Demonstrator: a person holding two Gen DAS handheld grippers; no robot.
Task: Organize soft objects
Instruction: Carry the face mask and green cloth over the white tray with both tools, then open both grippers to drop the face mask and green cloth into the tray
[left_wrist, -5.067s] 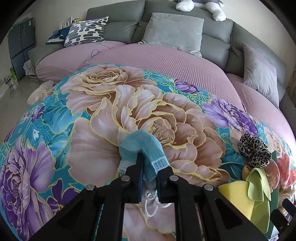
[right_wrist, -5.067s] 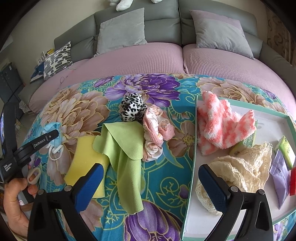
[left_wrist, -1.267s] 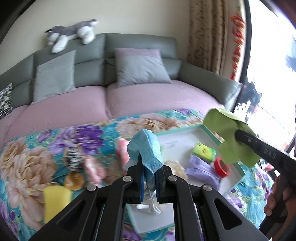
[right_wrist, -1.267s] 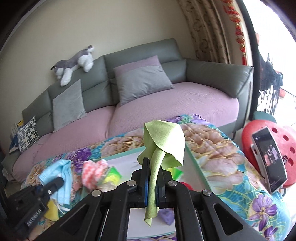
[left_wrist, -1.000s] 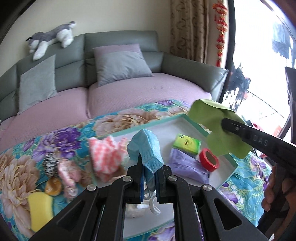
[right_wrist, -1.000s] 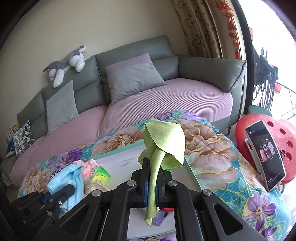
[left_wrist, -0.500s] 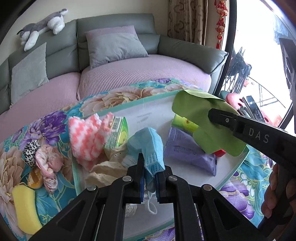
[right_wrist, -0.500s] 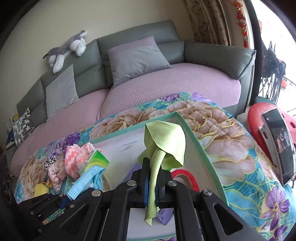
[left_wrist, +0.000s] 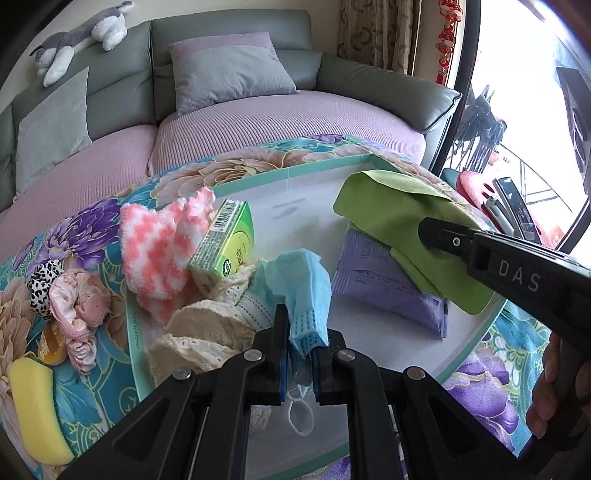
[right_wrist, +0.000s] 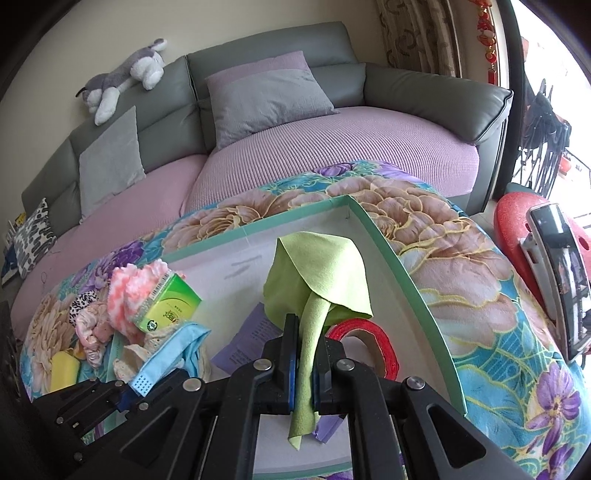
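Red tape roll (right_wrist: 364, 341) visible right-wrist view only

The tray (left_wrist: 325, 162) lies on the blanket (left_wrist: 476, 384), with the sofa (left_wrist: 280, 114) behind it. In the tray, a fluffy cloth (left_wrist: 162, 251) sits at the left with a box (left_wrist: 225, 243) leaning against it; a lace piece (left_wrist: 199, 325) lies in front of them. A flat packet (left_wrist: 376, 280) is at the right, a tape roll (right_wrist: 369, 339) beside it. Left of the tray, on the blanket, lie a scrunchie (left_wrist: 42, 280), a bundled cloth (left_wrist: 79, 306) and a sponge (left_wrist: 35, 402)
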